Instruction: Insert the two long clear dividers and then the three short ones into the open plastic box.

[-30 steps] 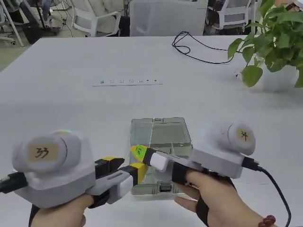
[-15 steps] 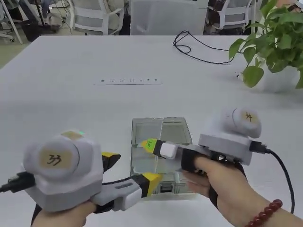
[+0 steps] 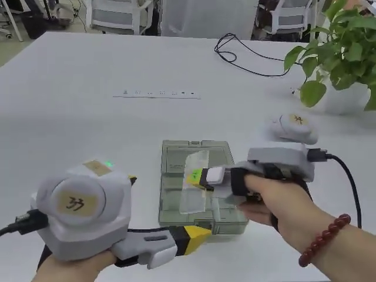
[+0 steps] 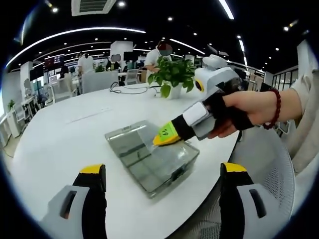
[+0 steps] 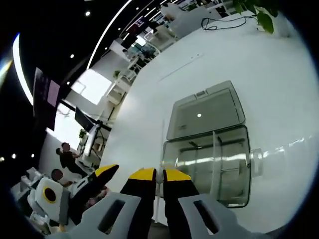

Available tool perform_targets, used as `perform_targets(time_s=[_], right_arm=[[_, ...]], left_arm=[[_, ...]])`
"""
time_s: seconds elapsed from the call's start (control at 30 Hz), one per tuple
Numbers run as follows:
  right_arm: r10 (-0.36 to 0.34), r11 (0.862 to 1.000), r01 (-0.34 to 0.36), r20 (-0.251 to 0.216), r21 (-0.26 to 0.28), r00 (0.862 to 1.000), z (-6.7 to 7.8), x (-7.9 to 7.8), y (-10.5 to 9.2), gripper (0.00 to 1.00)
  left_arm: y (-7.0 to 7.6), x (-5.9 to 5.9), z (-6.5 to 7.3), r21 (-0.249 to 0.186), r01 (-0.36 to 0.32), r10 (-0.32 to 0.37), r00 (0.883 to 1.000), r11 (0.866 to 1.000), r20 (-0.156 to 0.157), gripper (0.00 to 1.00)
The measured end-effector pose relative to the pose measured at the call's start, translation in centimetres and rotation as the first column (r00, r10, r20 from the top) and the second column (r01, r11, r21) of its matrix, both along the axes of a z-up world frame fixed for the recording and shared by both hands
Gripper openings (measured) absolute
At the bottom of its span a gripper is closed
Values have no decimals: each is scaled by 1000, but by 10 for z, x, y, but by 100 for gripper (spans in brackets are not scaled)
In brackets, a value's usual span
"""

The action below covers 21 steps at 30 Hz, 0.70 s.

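left gripper (image 4: 163,169), lower left of head view: jaws spread wide, empty | right gripper (image 3: 197,175), centre: jaws pinching clear divider (image 3: 194,197) by 1 edge, tilted over open box (image 3: 230,218) | handling: likely light, stiff, slick, brittle; hold the edge near mid-length | box contents: at least 1 standing divider (image 5: 215,154), count unclear | lid (image 3: 194,150) lies flat beyond.

The desk (image 3: 88,70) is white, and the box (image 3: 164,194) and the divider (image 3: 197,197) are clear with a bit of grey. The left tool (image 4: 163,172) and the right tool (image 5: 159,175) are light grey and black with yellow tips. The plant (image 3: 335,47) is green and the cable (image 3: 247,56) black
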State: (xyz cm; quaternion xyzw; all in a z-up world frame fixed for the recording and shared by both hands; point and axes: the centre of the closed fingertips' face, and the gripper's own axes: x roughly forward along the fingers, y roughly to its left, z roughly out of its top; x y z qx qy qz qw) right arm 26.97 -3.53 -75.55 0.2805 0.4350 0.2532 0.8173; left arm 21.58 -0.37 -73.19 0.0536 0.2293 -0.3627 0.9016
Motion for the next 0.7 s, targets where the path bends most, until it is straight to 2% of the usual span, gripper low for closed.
perform_targets(time_s=[0.13,0.23,0.3,0.5,0.7], right_arm=[[-3,999,0,-80,-43,997,-9,2,-2,6],[8,997,-15,-98,-80,995,-14,4,-1,6],[11,995,-24,-128,-98,992,-18,4,-3,6],[-1,990,-25,-188,-137,982,-27,6,-8,6],[-8,986,-30,-229,-162,973,-33,8,-11,6]], left_arm=[[0,0,-2,9,9,-9,1000,1000,6,98],[1,0,-3,20,14,-14,1000,1000,11,98],[2,0,-2,22,17,-17,1000,1000,18,99],[2,0,0,13,26,-27,999,1000,34,100],[-1,1,0,18,48,-48,998,999,51,100]])
